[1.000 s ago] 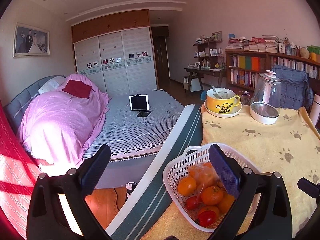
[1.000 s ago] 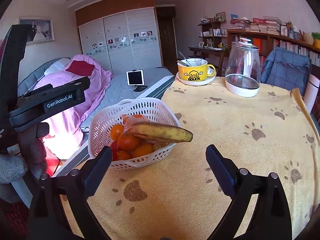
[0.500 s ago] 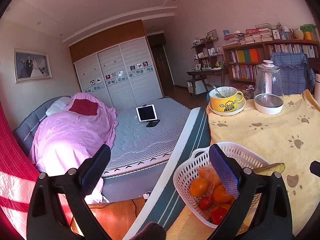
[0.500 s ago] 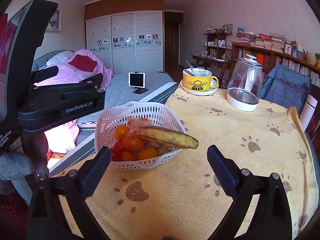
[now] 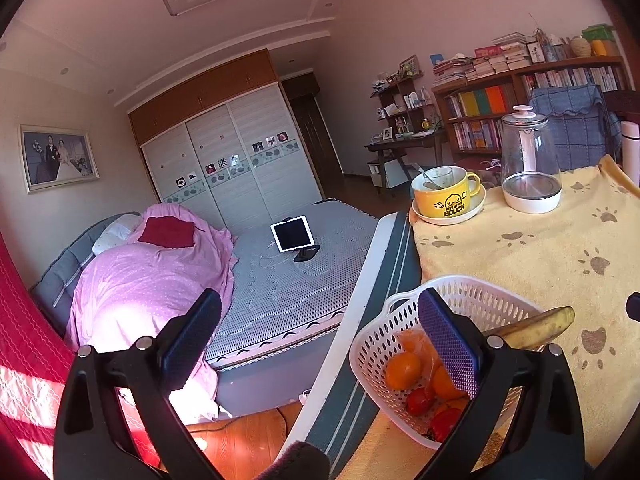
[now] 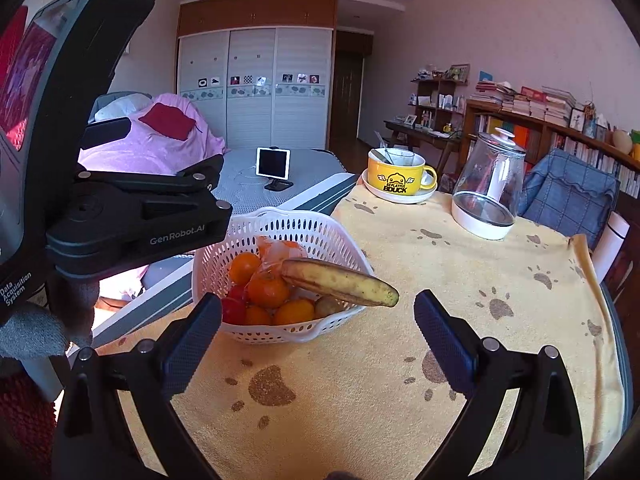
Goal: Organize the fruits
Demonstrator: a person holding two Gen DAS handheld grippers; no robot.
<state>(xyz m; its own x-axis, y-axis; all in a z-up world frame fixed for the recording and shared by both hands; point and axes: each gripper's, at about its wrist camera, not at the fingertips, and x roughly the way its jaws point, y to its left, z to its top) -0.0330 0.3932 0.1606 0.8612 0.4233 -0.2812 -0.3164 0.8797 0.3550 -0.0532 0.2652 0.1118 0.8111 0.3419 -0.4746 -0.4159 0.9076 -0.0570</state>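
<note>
Both claws stand spread and empty. The right gripper (image 6: 318,334) hovers level above the yellow paw-print cloth (image 6: 460,280), facing the white basket (image 6: 280,326) at the table's left edge. The left gripper (image 5: 320,344) hangs beside that edge, over the bed (image 5: 280,280). A banana (image 6: 340,282) rests across the oranges (image 6: 268,292).

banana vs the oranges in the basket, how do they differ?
The banana is long, yellow and brown-spotted; the oranges are round and plain orange. The banana lies on top, its tip sticking out past the white basket rim; the oranges sit down inside, below the rim. There is one banana and several oranges. Both are in the same basket, untouched by either gripper.
</note>
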